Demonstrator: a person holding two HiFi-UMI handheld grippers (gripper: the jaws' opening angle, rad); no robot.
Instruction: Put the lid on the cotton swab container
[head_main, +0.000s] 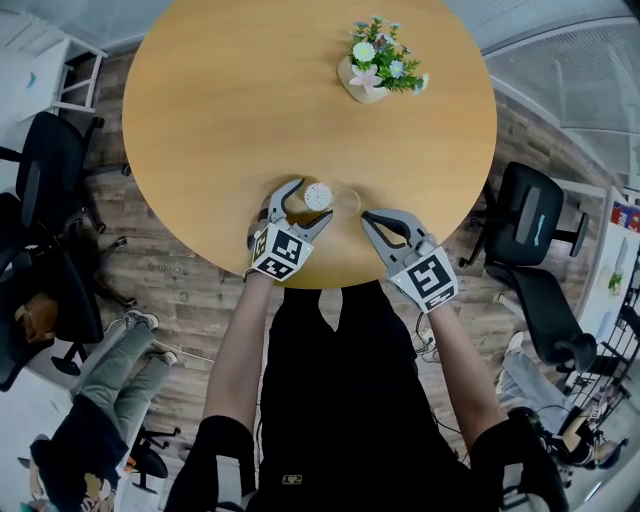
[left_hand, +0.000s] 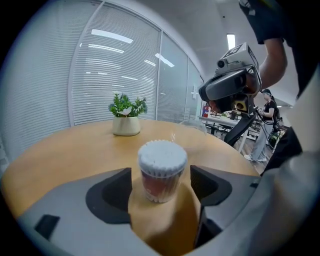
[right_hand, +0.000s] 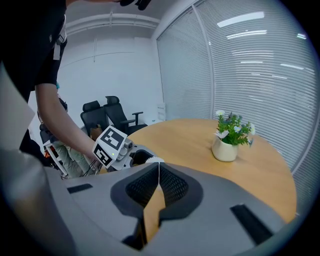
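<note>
Reveals only in left gripper view: released left tool (left_hand: 161, 174) flanking, not touching, swab container (left_hand: 162, 162); right tool (right_hand: 158, 169) clenched at its 4 o'clock.

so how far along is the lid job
Done: nothing yet; the container stands uncovered, swab tips showing. In hand: the left gripper has its fingers open either side of it, not touching; the right gripper is shut and empty. Left: pick up what looks like the clear lid lying beside the container and fit it on.
</note>
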